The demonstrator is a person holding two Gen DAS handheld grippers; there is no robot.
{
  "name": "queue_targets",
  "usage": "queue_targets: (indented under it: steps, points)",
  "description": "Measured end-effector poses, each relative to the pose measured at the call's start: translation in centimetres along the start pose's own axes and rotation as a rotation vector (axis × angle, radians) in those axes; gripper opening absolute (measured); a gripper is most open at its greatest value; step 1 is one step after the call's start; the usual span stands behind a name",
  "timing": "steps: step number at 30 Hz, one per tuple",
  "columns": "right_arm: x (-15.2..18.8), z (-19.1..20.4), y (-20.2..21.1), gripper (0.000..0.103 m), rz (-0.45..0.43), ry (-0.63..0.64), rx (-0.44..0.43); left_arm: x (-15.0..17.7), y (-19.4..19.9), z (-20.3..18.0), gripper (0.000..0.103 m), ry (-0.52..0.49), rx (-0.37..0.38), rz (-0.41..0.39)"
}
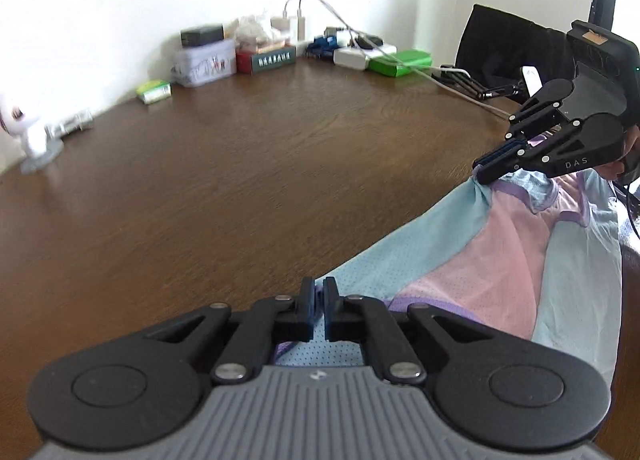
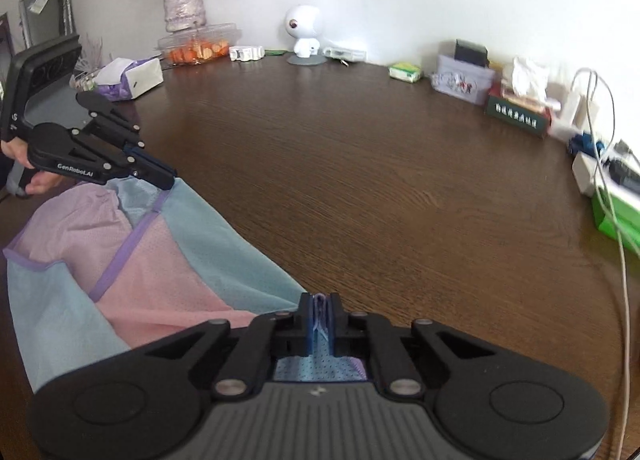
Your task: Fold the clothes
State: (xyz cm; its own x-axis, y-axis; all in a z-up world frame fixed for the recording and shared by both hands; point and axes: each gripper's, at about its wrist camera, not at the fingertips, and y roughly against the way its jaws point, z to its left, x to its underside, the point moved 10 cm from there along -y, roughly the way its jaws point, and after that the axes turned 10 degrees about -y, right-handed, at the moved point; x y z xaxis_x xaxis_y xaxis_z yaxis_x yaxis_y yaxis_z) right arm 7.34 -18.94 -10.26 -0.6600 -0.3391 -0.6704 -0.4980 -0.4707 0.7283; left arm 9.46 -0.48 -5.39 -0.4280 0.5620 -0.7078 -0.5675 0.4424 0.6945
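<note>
The left gripper (image 1: 319,310) has its 2 black fingers with blue pads drawn to a narrow gap, and a fold of the thin mesh garment in pale blue, pink and lilac trim (image 1: 500,256) is pinched between them. The right gripper (image 2: 320,318) stands the same way: jaws nearly together, with bunched lilac and blue cloth clamped between the pads. In the left wrist view the right gripper (image 1: 486,166) shows from the side, nipping a gathered corner of the garment; in the right wrist view the left gripper (image 2: 166,176) does likewise at the opposite corner.

There is 1 garment, stretched between the 2 grippers at the near edge of the dark brown wooden table (image 2: 380,180), with its lower part hanging off that edge.

At the table's far edge, against the white wall, stand 1 white round-headed figurine on a grey base (image 2: 303,34), 1 glass vase of faded pink roses (image 2: 184,6), 1 clear tub of orange pieces (image 2: 198,46), 1 white tissue box (image 2: 128,78), 1 grey patterned tin (image 2: 464,82) and 1 green box (image 1: 400,62). White cables (image 2: 608,180) trail across the table's right side.
</note>
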Motion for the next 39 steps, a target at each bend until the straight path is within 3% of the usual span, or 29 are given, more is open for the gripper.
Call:
queue_targets:
  steps: [4,7,10,12,14,15,16,18,20,22,23,24,25,27,28,31,32,35,39]
  points:
    - [-0.4,1.0,2.9,0.005,-0.063,0.024,-0.013,0.1,4.4,-0.6,0.004,-0.018,-0.063,-0.069]
    - [0.6,2.3,6.1,0.004,-0.086,0.055,-0.025,2.6,7.5,-3.7,0.004,-0.030,-0.105,-0.082]
    - [4.4,4.0,8.2,0.003,-0.041,0.082,-0.062,6.6,8.0,-7.3,0.006,0.006,-0.097,-0.025]
    - [7.3,5.0,8.6,0.005,0.026,0.107,-0.079,8.4,8.5,-7.6,0.010,0.058,-0.110,-0.005]
    - [8.5,5.5,9.6,0.006,0.048,0.123,-0.069,9.5,9.8,-6.0,0.024,0.142,-0.145,-0.019]
    - [8.3,5.3,10.5,0.009,0.030,0.118,-0.059,10.0,10.3,-4.7,0.043,0.184,-0.186,-0.021]
    - [7.8,4.8,11.5,0.013,-0.002,0.106,-0.043,10.4,10.5,-3.3,0.046,0.215,-0.224,-0.013]
    - [6.6,2.2,12.8,0.036,-0.058,0.078,0.046,11.0,10.1,-0.4,0.043,0.292,-0.260,0.018]
    - [5.4,-1.6,13.0,0.037,-0.083,0.054,0.190,11.2,9.5,2.3,0.043,0.388,-0.258,0.024]
    - [4.7,-5.2,12.1,0.037,-0.062,-0.002,0.267,11.1,8.8,3.4,0.038,0.452,-0.225,0.019]
    - [4.5,-6.8,11.6,0.036,-0.048,-0.034,0.280,11.2,8.4,3.7,0.038,0.472,-0.221,0.029]
    - [4.3,-7.9,11.2,0.033,-0.040,-0.065,0.280,11.3,8.0,3.9,0.031,0.490,-0.220,0.044]
    - [4.1,-8.6,10.6,0.033,-0.031,-0.086,0.273,11.3,7.8,4.0,0.018,0.504,-0.226,0.051]
    - [4.1,-9.5,9.3,0.033,-0.006,-0.110,0.258,11.4,7.5,4.2,0.011,0.528,-0.240,0.058]
    - [4.1,-9.6,8.6,0.033,0.008,-0.113,0.258,11.5,7.4,4.3,0.002,0.538,-0.255,0.059]
    - [4.4,-9.6,6.3,0.027,0.062,-0.113,0.255,11.7,7.4,4.7,0.002,0.564,-0.306,0.060]
    - [4.6,-9.5,5.8,0.005,0.078,-0.113,0.261,11.9,7.4,4.8,0.002,0.571,-0.325,0.058]
    - [4.3,-8.5,5.6,0.002,0.027,-0.084,0.308,12.6,7.9,5.3,0.002,0.619,-0.377,0.050]
    - [3.7,-6.4,9.9,0.001,-0.162,-0.089,0.369,13.3,8.6,6.1,0.002,0.642,-0.420,0.057]
